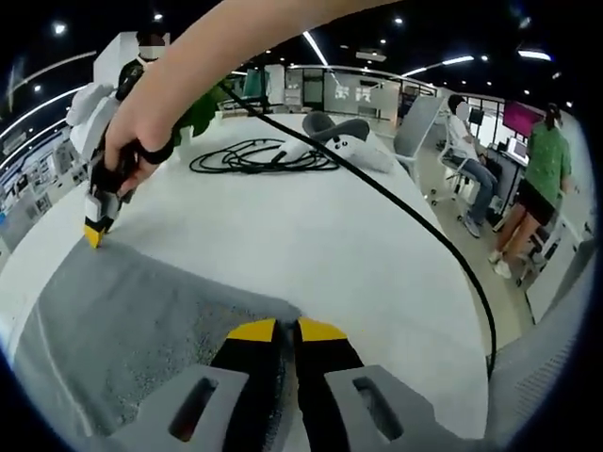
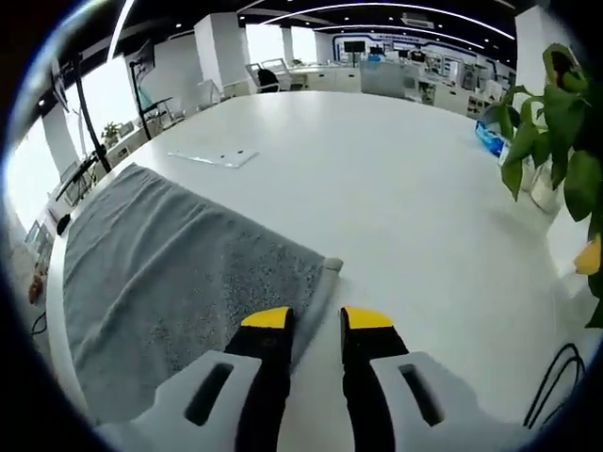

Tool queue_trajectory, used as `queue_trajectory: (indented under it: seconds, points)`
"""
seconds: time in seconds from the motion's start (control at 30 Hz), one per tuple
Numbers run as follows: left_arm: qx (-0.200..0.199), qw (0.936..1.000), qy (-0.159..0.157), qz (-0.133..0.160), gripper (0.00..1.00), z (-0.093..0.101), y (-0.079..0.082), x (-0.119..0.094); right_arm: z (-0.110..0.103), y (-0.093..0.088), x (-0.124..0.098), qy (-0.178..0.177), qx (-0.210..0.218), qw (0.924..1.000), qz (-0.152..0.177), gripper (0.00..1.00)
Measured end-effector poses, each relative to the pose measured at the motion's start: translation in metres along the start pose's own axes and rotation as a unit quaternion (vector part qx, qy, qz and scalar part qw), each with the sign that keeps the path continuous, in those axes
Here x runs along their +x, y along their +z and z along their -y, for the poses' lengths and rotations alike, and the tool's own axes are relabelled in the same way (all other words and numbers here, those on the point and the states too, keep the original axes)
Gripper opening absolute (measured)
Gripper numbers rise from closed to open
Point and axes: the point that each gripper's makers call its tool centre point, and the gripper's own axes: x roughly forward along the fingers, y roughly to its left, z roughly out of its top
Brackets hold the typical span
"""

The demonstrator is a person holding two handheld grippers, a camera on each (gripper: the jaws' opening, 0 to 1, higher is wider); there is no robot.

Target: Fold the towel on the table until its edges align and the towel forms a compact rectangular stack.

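A grey towel [image 1: 132, 320] lies flat on the white table [image 1: 311, 245]. My left gripper [image 1: 286, 329] sits at the towel's near corner, its yellow-tipped jaws pressed together on the cloth. At the far corner a hand holds the right gripper [image 1: 92, 234], tip down on the towel's edge. In the right gripper view the towel [image 2: 170, 273] spreads to the left, and its hemmed corner [image 2: 330, 267] lies just ahead of my right gripper [image 2: 317, 318]. That gripper is open, with the towel's edge running into the gap between its jaws.
A coiled black cable [image 1: 264, 155] and grey-white devices [image 1: 344, 141] lie at the table's far side; one cable [image 1: 415, 221] runs across to the table edge. People and chairs [image 1: 471, 160] stand beyond. A potted plant [image 2: 546, 122] and a clear sheet [image 2: 212, 157] are on the table.
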Motion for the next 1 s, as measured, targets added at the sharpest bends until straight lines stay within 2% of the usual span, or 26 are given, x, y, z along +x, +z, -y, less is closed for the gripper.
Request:
queue_trajectory:
  seconds: [0.13, 0.2, 0.3, 0.33, 0.4, 0.63, 0.7, 0.77, 1.0]
  points:
    - [-0.002, 1.0, 0.0, 0.001, 0.06, 0.0, 0.0, 0.0, -0.004, 0.001, 0.003, 0.008, -0.002, 1.0, 0.003, 0.08]
    - [-0.004, 1.0, 0.0, 0.001, 0.06, 0.0, 0.001, 0.001, -0.003, 0.001, 0.003, 0.003, -0.034, 0.9994, -0.007, 0.06]
    - [0.0, 1.0, -0.001, -0.002, 0.07, 0.001, 0.001, 0.0, -0.006, 0.002, 0.003, 0.0, -0.038, 0.9992, -0.013, 0.0]
    - [0.01, 0.9999, -0.004, -0.005, 0.07, 0.002, 0.001, 0.0, -0.005, 0.002, 0.002, -0.003, -0.043, 0.9989, -0.017, 0.0]
    - [0.003, 1.0, -0.005, -0.007, 0.07, 0.003, 0.001, -0.001, -0.006, 0.002, 0.001, -0.002, -0.05, 0.9986, -0.021, 0.0]
    - [0.002, 1.0, -0.005, 0.008, 0.06, 0.006, 0.009, -0.008, -0.004, 0.013, -0.012, 0.006, -0.026, 0.9996, -0.003, 0.0]
    - [-0.009, 0.9998, -0.002, 0.016, 0.06, 0.004, 0.015, -0.012, -0.006, 0.022, -0.015, 0.015, 0.004, 0.9996, 0.023, 0.0]
    - [-0.033, 0.9989, 0.0, 0.032, 0.06, 0.003, 0.021, -0.017, -0.006, 0.027, -0.017, 0.018, 0.027, 0.999, 0.031, 0.0]
    - [-0.043, 0.9977, 0.006, 0.053, 0.06, 0.001, 0.036, -0.034, -0.01, 0.04, -0.031, 0.027, 0.042, 0.9972, 0.056, 0.0]
